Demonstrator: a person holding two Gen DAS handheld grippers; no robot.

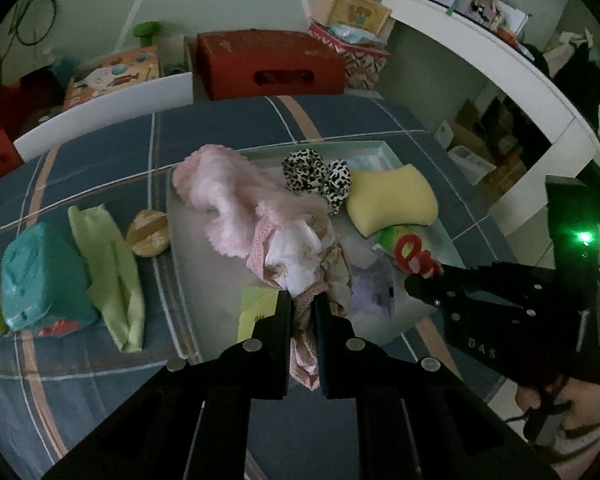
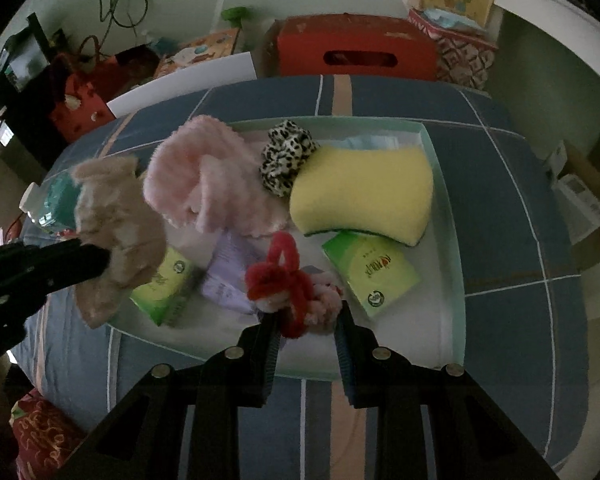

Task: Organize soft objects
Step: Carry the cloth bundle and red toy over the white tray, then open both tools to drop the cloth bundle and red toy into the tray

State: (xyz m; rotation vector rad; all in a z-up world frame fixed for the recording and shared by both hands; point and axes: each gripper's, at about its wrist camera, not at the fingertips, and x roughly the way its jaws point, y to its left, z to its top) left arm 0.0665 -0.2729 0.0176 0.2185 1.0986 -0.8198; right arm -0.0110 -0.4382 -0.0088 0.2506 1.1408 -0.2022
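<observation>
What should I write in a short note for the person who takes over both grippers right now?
Left gripper: shut on the beige frilly cloth, held up over the tray's left edge.
Right gripper: fingers around the red fuzzy toy, not fully closed.
In the tray: pink fluffy piece, leopard scrunchie, yellow sponge, two green tissue packs.
Still on the bed, left of the tray: teal pack, light green cloth, round tan item.
Left: place both held items, sort the outside ones.
</observation>
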